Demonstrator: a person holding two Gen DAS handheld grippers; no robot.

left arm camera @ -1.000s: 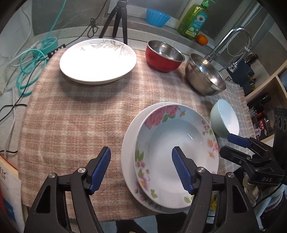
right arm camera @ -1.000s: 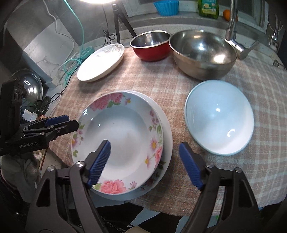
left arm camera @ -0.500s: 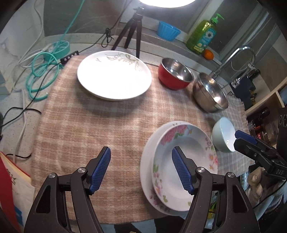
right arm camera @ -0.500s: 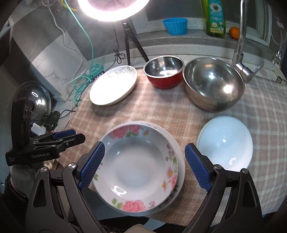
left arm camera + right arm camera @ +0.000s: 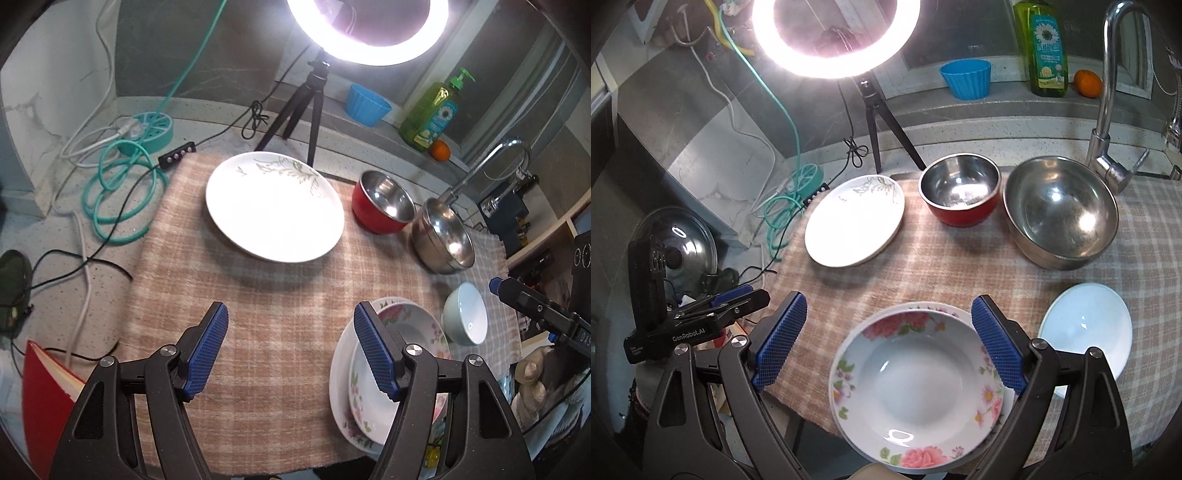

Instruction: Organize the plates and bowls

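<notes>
We hold both the left gripper (image 5: 291,349) and right gripper (image 5: 890,339) released and empty above the rose-patterned white ceramic bowl (image 5: 918,389), whose underlying plain white plate (image 5: 338,373) stays mostly hidden.

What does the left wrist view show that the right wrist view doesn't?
Only left wrist: a red book at the cloth's near left corner, and shelves far right. Only right wrist: a glass pot lid at left. Both: the floral bowl stacked on a white plate, the leaf-pattern plate, red bowl, steel bowl, pale blue bowl.
</notes>
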